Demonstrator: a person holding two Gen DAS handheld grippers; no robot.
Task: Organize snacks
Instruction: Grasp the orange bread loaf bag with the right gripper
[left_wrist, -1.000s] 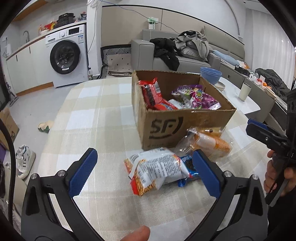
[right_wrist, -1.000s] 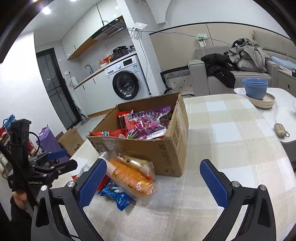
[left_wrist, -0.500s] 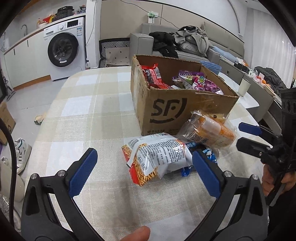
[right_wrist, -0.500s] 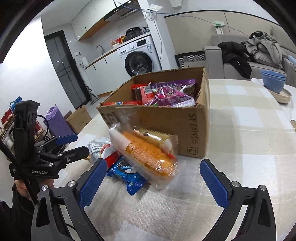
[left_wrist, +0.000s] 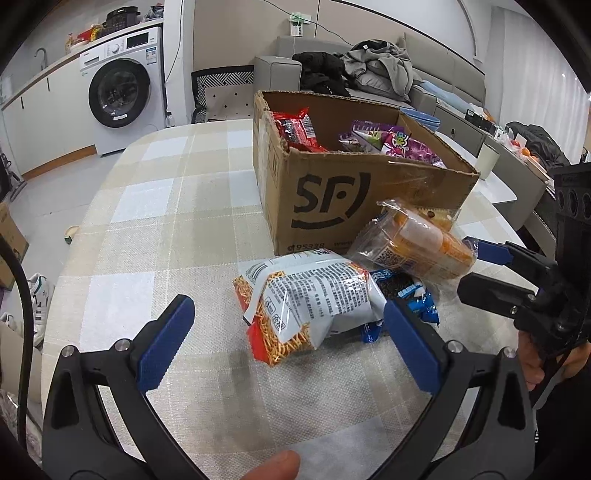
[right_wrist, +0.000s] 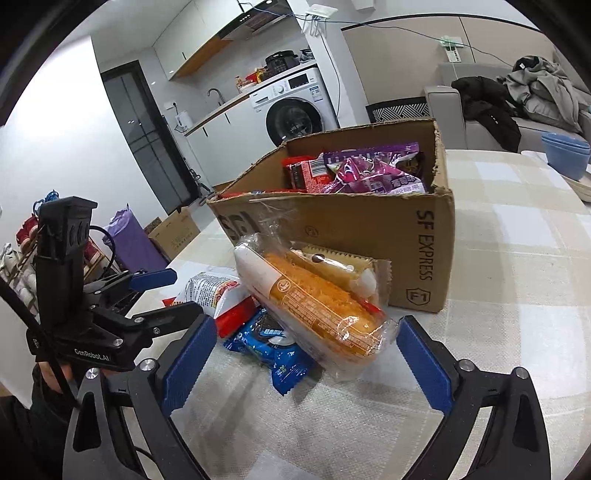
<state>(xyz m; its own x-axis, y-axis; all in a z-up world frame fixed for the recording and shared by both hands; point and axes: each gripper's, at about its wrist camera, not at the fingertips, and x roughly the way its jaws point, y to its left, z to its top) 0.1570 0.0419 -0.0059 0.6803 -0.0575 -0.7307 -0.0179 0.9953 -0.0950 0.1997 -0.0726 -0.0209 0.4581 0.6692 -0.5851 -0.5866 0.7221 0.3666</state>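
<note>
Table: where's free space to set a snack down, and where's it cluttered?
Free: the checked tablecloth left of the cardboard box, toward the washing machine, and right of the box in the right wrist view. Crowded: just in front of the box, where the noodle bag, orange bread pack and blue cookie pack pile up.

My left wrist view looks down across the table (left_wrist: 155, 206) near its edge; my right faces leftward, closer. Both share the cardboard box (left_wrist: 354, 199) and snack pile (right_wrist: 295, 314).
</note>
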